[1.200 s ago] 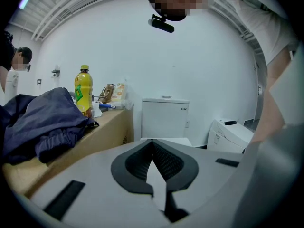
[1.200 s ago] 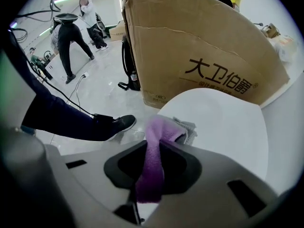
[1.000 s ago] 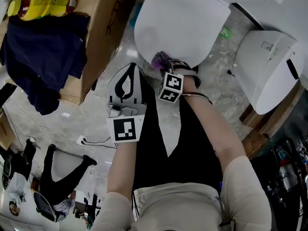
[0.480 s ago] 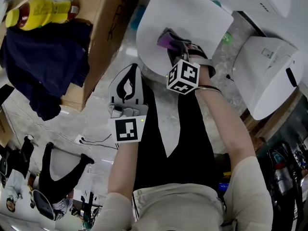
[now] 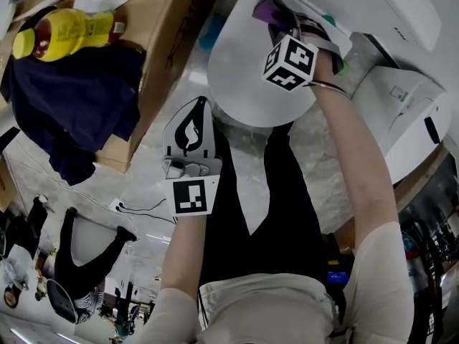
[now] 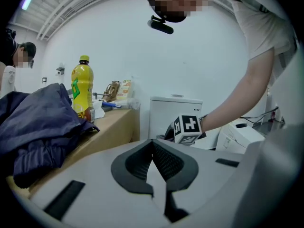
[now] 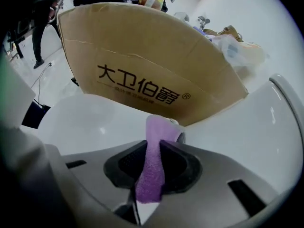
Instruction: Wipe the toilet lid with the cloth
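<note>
Now the purple cloth [image 7: 151,172] is up at the far end of the toilet lid [image 5: 244,77], pinched in the right gripper [image 7: 152,151].
Right jaws are clamped tight on the cloth, its tip down on the white lid close to the tank [image 5: 401,6]. The left gripper [image 6: 153,161] hangs off the lid's near edge, jaws together on nothing, near the cardboard box [image 5: 161,41] with the yellow bottle [image 5: 64,29] on top.

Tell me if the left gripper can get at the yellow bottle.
Probably yes: the left gripper holds nothing and nothing blocks its way to the yellow bottle on the cardboard box; its fingers must open.
</note>
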Action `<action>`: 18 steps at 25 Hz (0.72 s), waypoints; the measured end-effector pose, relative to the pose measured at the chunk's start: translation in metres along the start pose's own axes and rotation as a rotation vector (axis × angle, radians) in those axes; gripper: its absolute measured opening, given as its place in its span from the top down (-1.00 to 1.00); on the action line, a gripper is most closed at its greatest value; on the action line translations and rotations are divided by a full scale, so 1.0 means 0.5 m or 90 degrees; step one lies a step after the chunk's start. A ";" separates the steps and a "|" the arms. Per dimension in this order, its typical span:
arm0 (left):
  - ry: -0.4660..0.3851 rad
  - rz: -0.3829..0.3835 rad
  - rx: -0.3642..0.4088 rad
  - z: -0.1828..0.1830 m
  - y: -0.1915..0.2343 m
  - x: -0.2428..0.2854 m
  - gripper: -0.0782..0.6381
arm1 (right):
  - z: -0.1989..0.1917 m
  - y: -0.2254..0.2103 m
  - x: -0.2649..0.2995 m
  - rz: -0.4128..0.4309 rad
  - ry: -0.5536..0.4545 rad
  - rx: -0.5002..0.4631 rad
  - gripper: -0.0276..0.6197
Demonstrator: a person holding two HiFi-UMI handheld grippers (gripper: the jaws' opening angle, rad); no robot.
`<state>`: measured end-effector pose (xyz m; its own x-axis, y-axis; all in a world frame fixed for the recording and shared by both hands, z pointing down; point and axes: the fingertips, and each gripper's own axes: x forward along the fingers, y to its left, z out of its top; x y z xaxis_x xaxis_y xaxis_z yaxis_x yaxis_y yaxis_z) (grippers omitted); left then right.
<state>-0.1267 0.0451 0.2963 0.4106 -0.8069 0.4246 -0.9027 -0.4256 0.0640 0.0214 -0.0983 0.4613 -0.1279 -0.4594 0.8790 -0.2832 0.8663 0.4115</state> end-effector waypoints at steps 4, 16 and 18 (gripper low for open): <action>0.010 0.004 -0.007 -0.006 -0.001 0.013 0.74 | 0.004 -0.057 0.053 -0.022 0.016 -0.038 0.65; 0.019 0.015 -0.011 -0.017 0.016 0.018 0.74 | 0.016 -0.079 0.143 0.007 0.064 -0.125 0.65; 0.023 0.017 -0.015 -0.024 0.023 0.014 0.74 | 0.010 -0.066 0.148 0.014 0.073 -0.127 0.65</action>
<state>-0.1355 0.0393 0.3107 0.3810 -0.8024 0.4594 -0.9165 -0.3934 0.0730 0.0166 -0.1618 0.5115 -0.0203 -0.4250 0.9050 -0.0862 0.9025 0.4219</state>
